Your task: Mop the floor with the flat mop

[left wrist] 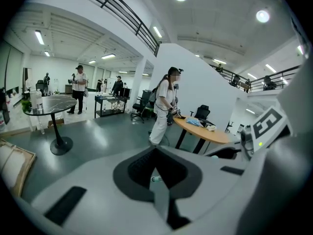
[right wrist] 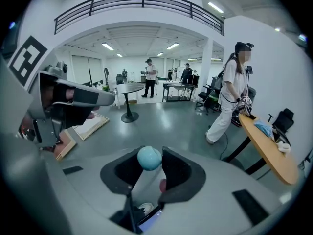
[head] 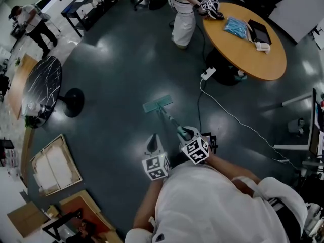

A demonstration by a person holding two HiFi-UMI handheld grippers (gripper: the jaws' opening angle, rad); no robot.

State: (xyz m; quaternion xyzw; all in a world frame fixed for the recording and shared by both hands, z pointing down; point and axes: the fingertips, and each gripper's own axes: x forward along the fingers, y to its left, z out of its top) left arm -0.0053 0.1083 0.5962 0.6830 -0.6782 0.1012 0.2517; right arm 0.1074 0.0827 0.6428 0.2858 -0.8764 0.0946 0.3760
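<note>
The flat mop lies on the dark floor ahead of me, its teal head (head: 157, 104) flat down and its handle (head: 171, 120) slanting back towards me. My right gripper (head: 187, 133) is shut on the top of the handle. In the right gripper view the handle's teal ball end (right wrist: 149, 158) sits between the jaws of the right gripper (right wrist: 150, 169). My left gripper (head: 153, 138) hovers just left of the handle, pointing at the mop head, apart from it. Its jaws meet at the tips and hold nothing (left wrist: 155, 166).
A white cable (head: 228, 113) runs across the floor from a power strip (head: 208, 73) right of the mop. Beyond stand a round wooden table (head: 268, 67) and a person (head: 183, 14). A black marble table (head: 43, 87) and framed boards (head: 54, 164) are at the left.
</note>
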